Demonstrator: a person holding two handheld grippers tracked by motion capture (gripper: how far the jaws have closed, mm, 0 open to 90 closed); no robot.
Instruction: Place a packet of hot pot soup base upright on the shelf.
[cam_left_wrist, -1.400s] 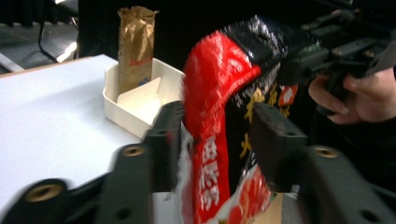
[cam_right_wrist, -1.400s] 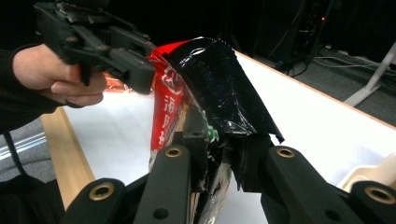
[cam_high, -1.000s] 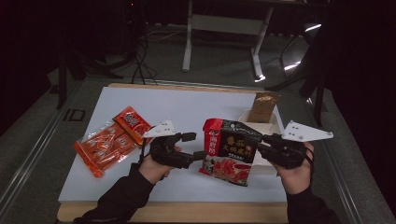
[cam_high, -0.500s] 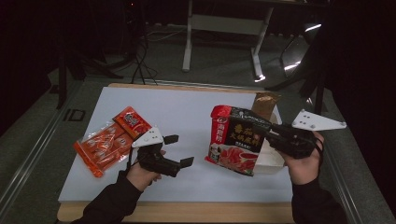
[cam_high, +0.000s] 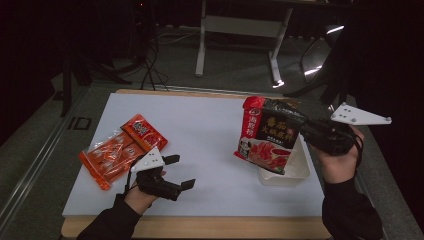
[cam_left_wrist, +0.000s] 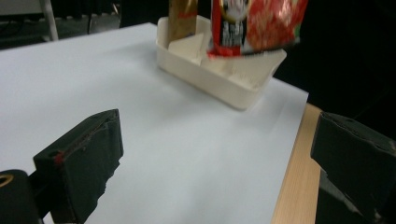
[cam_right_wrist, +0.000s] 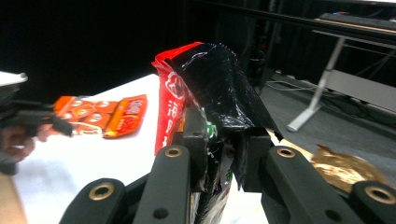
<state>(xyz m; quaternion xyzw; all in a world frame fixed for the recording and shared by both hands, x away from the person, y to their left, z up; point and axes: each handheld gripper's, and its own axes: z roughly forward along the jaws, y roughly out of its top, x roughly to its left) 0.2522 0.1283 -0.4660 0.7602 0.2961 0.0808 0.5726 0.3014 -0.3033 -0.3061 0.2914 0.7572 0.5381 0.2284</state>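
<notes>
Two tongs at work over a white counter (cam_high: 210, 130). Right tongs (cam_high: 305, 131), at the right of the high view, clamped on the edge of a black-and-red pouch (cam_high: 267, 136); in the right gripper view the jaws pinch its folded black top (cam_right_wrist: 219, 93). Pouch held up off the counter, tilted, lower corner hanging above a cream tray (cam_high: 295, 172) at the lower right of the counter. Brown-gold packet (cam_left_wrist: 182, 18) standing in that tray, seen in the left gripper view. Left tongs (cam_high: 179, 172) at the lower left of the high view, low over the counter, jaws just opened wide and standing apart with nothing between them. Orange-red sachets (cam_high: 122, 152) lying flat at the left of the counter, just beside the left tongs, well apart from the pouch.
</notes>
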